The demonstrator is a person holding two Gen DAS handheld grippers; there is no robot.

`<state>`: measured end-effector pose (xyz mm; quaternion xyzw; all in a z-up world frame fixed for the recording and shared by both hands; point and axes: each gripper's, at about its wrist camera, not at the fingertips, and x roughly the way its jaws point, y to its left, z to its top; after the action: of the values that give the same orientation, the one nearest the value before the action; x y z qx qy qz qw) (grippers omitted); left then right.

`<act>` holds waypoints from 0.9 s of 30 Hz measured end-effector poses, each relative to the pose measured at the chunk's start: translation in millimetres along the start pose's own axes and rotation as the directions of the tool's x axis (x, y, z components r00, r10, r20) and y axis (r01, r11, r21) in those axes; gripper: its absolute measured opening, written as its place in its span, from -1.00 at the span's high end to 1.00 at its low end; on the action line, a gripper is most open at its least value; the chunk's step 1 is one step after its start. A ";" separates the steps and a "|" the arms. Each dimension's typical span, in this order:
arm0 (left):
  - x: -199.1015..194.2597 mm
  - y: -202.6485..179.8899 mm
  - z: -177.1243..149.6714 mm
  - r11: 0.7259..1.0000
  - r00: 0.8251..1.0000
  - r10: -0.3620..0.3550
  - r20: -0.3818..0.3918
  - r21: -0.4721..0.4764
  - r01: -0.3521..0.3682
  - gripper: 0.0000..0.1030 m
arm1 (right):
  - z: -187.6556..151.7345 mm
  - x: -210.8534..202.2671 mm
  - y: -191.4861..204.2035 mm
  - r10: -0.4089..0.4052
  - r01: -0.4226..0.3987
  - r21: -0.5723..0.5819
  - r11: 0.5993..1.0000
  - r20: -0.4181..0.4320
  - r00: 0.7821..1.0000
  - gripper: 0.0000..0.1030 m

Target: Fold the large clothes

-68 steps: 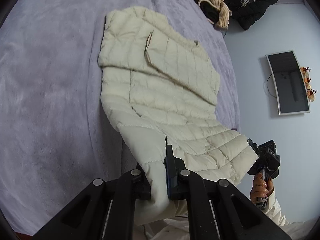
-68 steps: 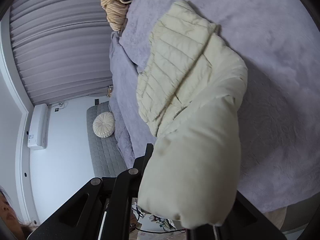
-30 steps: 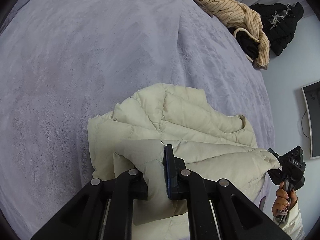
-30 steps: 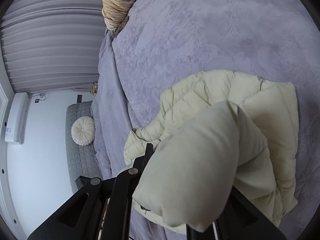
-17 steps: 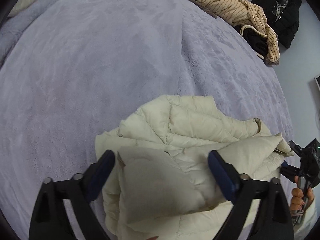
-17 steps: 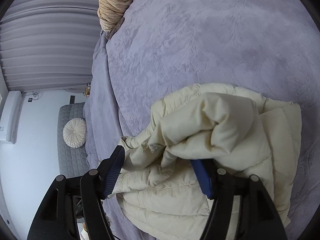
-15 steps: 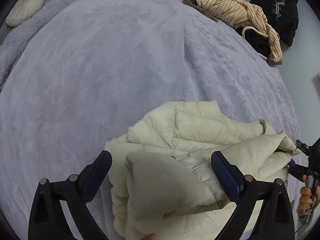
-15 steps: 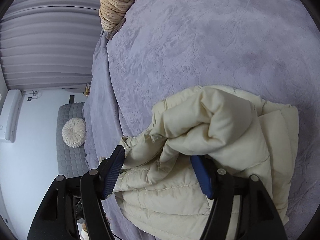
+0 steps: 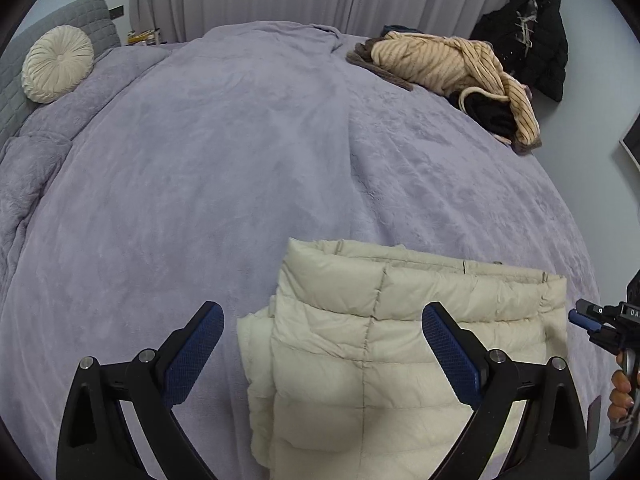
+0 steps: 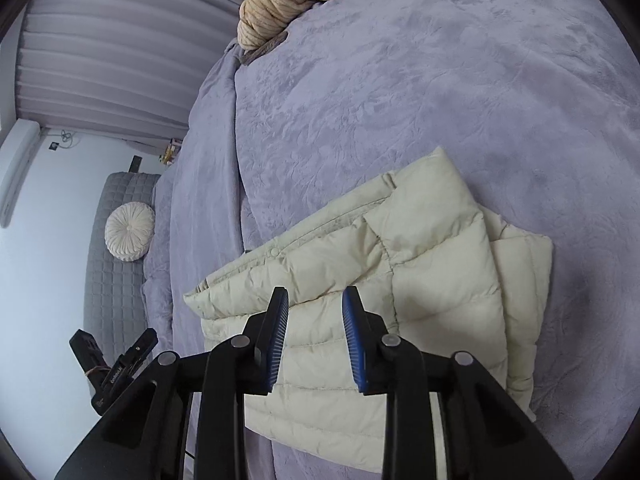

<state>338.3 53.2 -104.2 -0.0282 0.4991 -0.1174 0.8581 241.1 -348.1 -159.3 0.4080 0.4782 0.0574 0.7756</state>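
Since half a second back we've let go of the puffer jacket (image 9: 400, 344) completely and pulled both tools away from it, so the bunched-up heap has settled into a flat folded stack. It's cream, quilted, and lies on the lavender bedspread (image 9: 224, 184) near the closest edge of the bed. From the left wrist view, the top layer sits square with a lower layer poking out at its left side, and the collar edge runs along the far side.

Our left gripper (image 9: 322, 354) is spread wide with nothing in it. One blue pad is over bare bedspread to the left of the jacket and the other is over the jacket's right half, so the jacket's left part sits between the fingers, not touching them as far as we can tell. Our right gripper (image 10: 314, 338) is only partly spread, a narrow gap, also holding nothing, and it hovers over the jacket's near edge.

Further out, a pile of clothes (image 9: 452, 64) with a striped beige knit sits at the far right corner of the bed, a black coat (image 9: 532, 36) hangs beyond it, and a round cream cushion (image 9: 56, 64) leans on the grey headboard (image 9: 12, 80) at far left.
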 end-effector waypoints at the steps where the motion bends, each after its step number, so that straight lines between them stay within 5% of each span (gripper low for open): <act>1: 8.1 -9.1 -1.5 1.000 1.000 -0.010 -0.014 0.009 0.010 -0.94 | -1.0 5.8 4.8 -0.008 0.008 -0.021 1.000 -0.013 1.000 0.41; 7: 61.6 -48.8 -11.1 0.999 0.998 0.002 -0.067 0.049 0.001 -0.94 | -5.5 51.1 36.4 -0.058 0.045 -0.146 0.988 -0.084 0.995 0.41; 12: 109.3 -32.0 -16.1 0.998 0.991 0.056 -0.124 -0.022 -0.059 -0.94 | 2.6 79.4 13.1 -0.176 0.164 -0.170 0.972 -0.059 0.983 0.41; 18: 139.9 -27.5 -28.8 0.996 0.988 0.090 -0.127 0.018 -0.088 -0.94 | 7.9 101.5 -33.9 -0.157 0.152 -0.082 0.985 -0.061 0.986 0.54; 27: 154.8 -21.2 -33.9 0.997 0.989 0.078 -0.123 0.010 -0.077 -0.99 | 9.4 111.0 -42.1 -0.150 0.143 -0.113 0.983 -0.055 0.987 0.56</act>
<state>378.8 -0.6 -249.1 0.0006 0.5514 -0.0868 0.8297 295.3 -328.1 -263.5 0.3269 0.5275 0.0387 0.7832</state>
